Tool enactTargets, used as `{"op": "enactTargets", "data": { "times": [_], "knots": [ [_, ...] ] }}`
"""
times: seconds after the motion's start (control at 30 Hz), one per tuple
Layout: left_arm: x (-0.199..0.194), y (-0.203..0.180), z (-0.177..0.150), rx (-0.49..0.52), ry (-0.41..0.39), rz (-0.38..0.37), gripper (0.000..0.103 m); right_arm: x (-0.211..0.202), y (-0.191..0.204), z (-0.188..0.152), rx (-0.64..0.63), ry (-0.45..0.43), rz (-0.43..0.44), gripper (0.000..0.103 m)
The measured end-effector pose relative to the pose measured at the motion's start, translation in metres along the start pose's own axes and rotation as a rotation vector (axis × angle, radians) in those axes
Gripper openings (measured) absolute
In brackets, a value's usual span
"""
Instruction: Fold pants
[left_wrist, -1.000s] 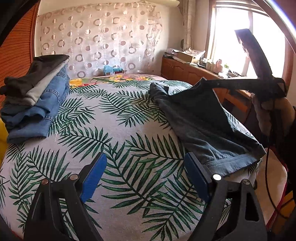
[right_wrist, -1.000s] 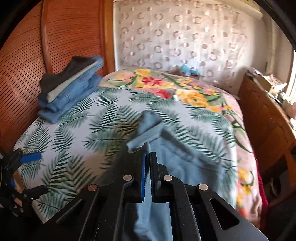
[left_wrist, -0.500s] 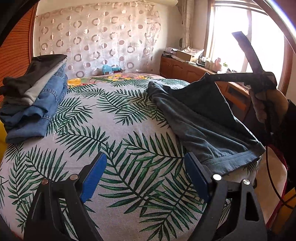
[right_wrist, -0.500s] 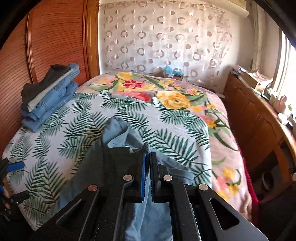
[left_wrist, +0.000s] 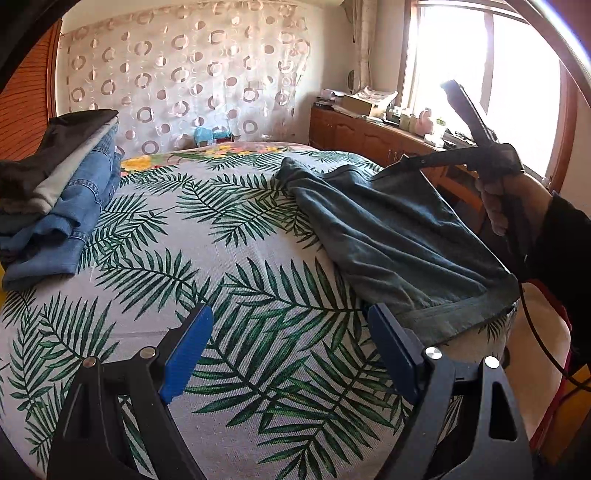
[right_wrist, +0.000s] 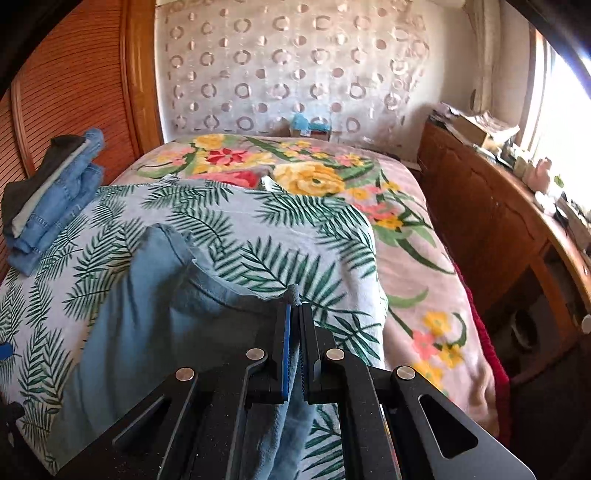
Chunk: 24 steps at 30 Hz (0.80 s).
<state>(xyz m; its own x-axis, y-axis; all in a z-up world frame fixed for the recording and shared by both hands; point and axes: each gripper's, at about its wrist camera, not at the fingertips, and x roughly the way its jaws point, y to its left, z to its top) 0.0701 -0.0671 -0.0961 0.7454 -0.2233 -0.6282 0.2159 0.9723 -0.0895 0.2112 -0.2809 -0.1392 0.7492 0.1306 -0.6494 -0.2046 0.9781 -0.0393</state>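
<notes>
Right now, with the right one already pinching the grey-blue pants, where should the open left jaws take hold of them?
Probably the near hem corner of the pants, beside the open left gripper. That hem lies flat on the leaf-print bedspread with its edge exposed, so sliding in low from the left should catch it. The right gripper holds the opposite edge.

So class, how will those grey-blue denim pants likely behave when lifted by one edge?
The grey-blue denim pants probably flop: they sag from the shut right gripper. They seem fairly heavy, the rest staying flat on the leaf-print bedsheet. Unlikely to slip from the pinch.
</notes>
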Motion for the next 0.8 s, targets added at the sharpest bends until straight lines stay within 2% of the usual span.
{"op": "enactTargets", "data": {
  "times": [0.13,0.23,0.27,0.33,0.5,0.8],
  "knots": [
    [0.0,-0.001,-0.001,0.002,0.005,0.001,0.086,0.004,-0.002,0.003,0.005,-0.002,-0.015,0.004],
    [0.001,-0.001,-0.001,0.004,0.007,0.0,0.086,0.004,-0.011,0.0,0.072,0.009,0.006,0.006],
    [0.001,-0.001,-0.001,0.004,0.008,-0.001,0.086,0.004,-0.014,-0.001,0.091,0.016,0.007,0.015],
    [0.003,-0.002,-0.001,0.008,0.011,-0.004,0.086,-0.002,-0.018,-0.005,0.095,0.008,-0.014,0.025],
    [0.003,-0.004,-0.001,0.013,0.014,-0.01,0.086,-0.028,-0.016,-0.029,0.1,-0.004,0.004,0.026],
    [0.01,-0.012,-0.001,0.034,0.036,-0.026,0.086,-0.08,0.02,-0.095,0.041,-0.01,0.049,0.027]
  ]
}}
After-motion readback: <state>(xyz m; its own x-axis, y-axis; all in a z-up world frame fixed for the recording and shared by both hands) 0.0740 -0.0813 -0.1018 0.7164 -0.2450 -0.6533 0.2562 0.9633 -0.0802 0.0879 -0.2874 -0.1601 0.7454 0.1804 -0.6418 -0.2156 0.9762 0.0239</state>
